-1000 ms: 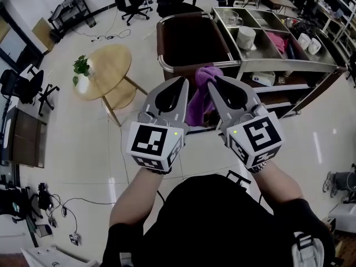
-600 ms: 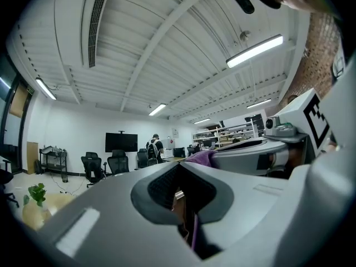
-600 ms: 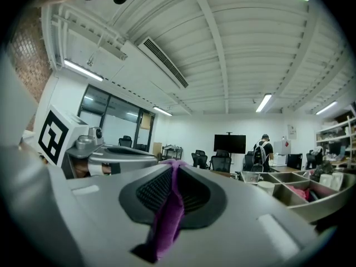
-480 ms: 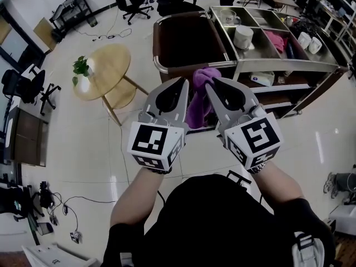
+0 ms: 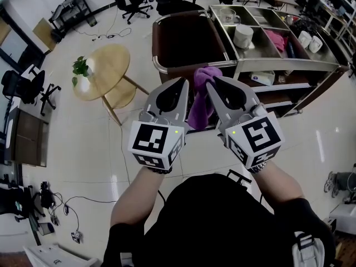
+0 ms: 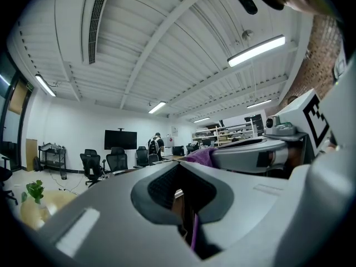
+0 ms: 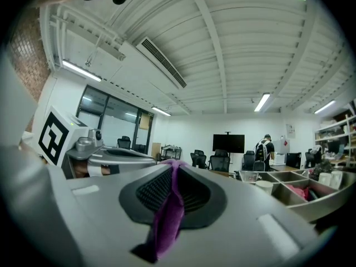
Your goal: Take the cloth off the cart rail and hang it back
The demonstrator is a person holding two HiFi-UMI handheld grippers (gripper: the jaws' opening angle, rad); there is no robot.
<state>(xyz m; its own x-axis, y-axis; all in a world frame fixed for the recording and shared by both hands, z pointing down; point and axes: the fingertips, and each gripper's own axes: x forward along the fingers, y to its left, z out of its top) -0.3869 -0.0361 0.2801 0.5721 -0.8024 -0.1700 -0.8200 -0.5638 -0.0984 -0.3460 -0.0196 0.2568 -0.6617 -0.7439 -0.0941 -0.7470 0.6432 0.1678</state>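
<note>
— Where is the purple cloth (image 5: pixel 198 102)?

— It hangs between the two tools, just on the near side of the cart rail (image 5: pixel 167 69). Whether it touches the rail cannot be told.

— And the right tool (image 5: pixel 210 80)?

— Its jaws are clamped on the cloth's top fold, and the rest droops below.

— The left tool (image 5: pixel 183 81)?

— Just left of the cloth, its jaws are drawn together to a slit. A thin purple streak shows in the slit, but whether they grip the cloth is unclear.
</note>
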